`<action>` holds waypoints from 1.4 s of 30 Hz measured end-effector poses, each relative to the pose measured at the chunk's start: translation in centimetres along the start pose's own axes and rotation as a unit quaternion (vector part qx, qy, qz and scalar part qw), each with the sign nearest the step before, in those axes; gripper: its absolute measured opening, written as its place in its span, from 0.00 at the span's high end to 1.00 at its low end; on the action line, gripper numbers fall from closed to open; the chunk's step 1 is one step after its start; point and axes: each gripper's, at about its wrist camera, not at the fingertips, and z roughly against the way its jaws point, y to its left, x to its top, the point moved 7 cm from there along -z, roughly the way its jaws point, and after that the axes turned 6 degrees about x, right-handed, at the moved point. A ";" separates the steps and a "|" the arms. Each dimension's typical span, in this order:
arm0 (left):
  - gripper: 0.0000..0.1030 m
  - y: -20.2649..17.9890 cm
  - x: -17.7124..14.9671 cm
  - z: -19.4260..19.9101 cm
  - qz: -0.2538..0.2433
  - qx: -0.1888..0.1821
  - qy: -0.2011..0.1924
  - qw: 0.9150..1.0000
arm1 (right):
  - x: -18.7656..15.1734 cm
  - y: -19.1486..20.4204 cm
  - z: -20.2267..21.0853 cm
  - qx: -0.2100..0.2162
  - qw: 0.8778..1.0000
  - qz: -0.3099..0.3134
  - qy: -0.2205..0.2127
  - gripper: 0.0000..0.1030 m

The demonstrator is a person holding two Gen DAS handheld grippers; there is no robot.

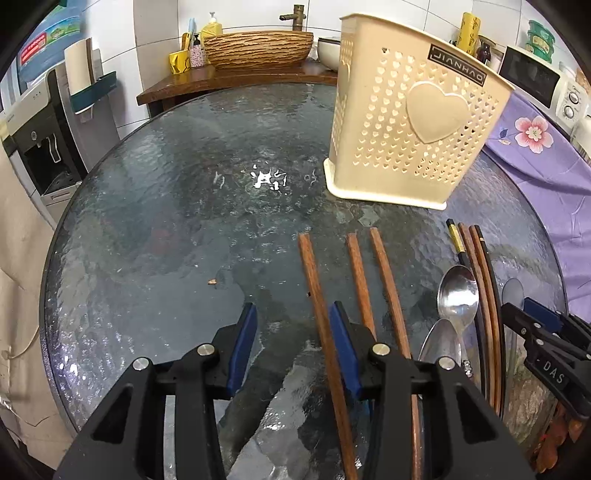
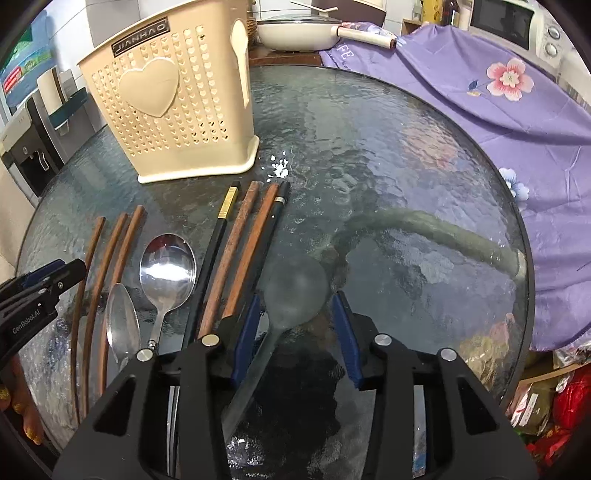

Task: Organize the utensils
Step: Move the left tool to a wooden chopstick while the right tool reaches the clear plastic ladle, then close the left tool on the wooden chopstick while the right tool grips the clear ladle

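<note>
A cream perforated utensil holder (image 1: 413,122) (image 2: 173,99) stands on the round glass table (image 1: 166,221) (image 2: 406,166). In front of it lie three brown wooden chopsticks, two shiny spoons (image 2: 168,266) (image 2: 122,325), several dark and brown chopsticks (image 2: 236,251) and a matte grey spoon (image 2: 295,288). My left gripper (image 1: 293,325) is open, and the leftmost wooden chopstick (image 1: 314,280) runs between its jaws beside the right pad. Over the grey spoon my right gripper (image 2: 297,317) is open too, the spoon's handle passing between its pads untouched.
A purple floral cloth (image 2: 480,92) (image 1: 546,162) drapes the table's right side. Behind stand a wooden basin (image 1: 258,50), a white pan (image 2: 295,35), a microwave (image 1: 532,74) and a water dispenser (image 1: 40,140). Each gripper shows at the edge of the other's view.
</note>
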 end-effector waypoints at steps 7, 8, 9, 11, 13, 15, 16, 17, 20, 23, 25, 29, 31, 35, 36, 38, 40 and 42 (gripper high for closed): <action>0.74 -0.9 0.8 -1.0 -0.014 0.008 0.004 1.000 | 0.9 0.3 -0.4 0.007 1.000 0.008 0.001 0.65; 0.76 -1.0 1.0 -1.2 -0.016 0.010 0.005 1.000 | 1.1 0.2 -0.5 0.010 1.000 0.008 0.002 0.65; 0.78 -1.1 1.3 -1.3 -0.016 0.009 0.007 1.000 | 1.4 0.2 -0.6 0.011 1.000 0.010 0.003 0.65; 0.80 -1.2 1.7 -1.7 -0.018 0.008 0.011 1.000 | 1.8 0.3 -0.9 0.012 1.000 0.014 0.005 0.65; 0.81 -1.3 2.1 -1.9 -0.020 0.005 0.015 1.000 | 2.3 0.5 -1.2 0.012 1.000 0.020 0.009 0.65; 0.81 -1.5 2.4 -2.1 -0.022 0.005 0.019 1.000 | 2.7 0.5 -1.5 0.017 1.000 0.018 0.011 0.64; 0.81 -1.5 2.4 -2.2 -0.024 0.005 0.020 0.999 | 2.9 0.5 -1.6 0.020 1.000 0.017 0.011 0.64; 0.81 -1.6 2.5 -2.2 -0.027 0.006 0.021 0.999 | 3.0 0.5 -1.7 0.020 1.000 0.018 0.013 0.64; 0.81 -1.8 2.7 -2.4 -0.032 0.011 0.023 0.999 | 3.4 0.6 -1.9 0.020 1.000 0.018 0.013 0.63; 0.81 -2.0 3.0 -2.6 -0.036 0.015 0.023 0.999 | 3.6 0.6 -2.1 0.020 1.000 0.015 0.013 0.63; 0.81 -1.9 3.1 -2.7 -0.036 0.017 0.022 0.999 | 3.6 0.7 -2.3 0.014 1.000 0.021 0.013 0.63; 0.91 -1.9 3.0 -2.6 -0.036 0.025 0.020 0.999 | 3.5 0.9 -2.4 0.013 1.000 0.022 0.003 0.65; 0.92 -1.9 3.0 -2.4 -0.035 0.024 0.019 0.999 | 3.4 0.9 -2.4 0.014 1.000 0.025 -0.003 0.65; 0.92 -1.6 3.6 -2.6 -0.030 0.016 0.019 0.999 | 3.7 0.6 -2.4 0.030 0.999 0.025 -0.016 0.65; 0.93 -1.5 3.7 -2.7 -0.027 0.013 0.019 0.999 | 3.9 0.5 -2.3 0.033 0.999 0.026 -0.020 0.65; 0.93 -1.3 4.2 -2.7 -0.021 0.001 0.019 1.000 | 4.4 0.5 -1.9 0.047 0.998 0.032 -0.031 0.65; 0.93 -1.0 4.7 -2.4 -0.016 -0.003 0.013 1.000 | 5.0 0.4 -1.3 0.050 0.997 0.039 -0.041 0.65; 0.93 -0.8 5.4 -1.3 -0.014 -0.011 -0.006 1.000 | 5.7 0.3 -0.6 0.055 0.996 0.042 -0.054 0.65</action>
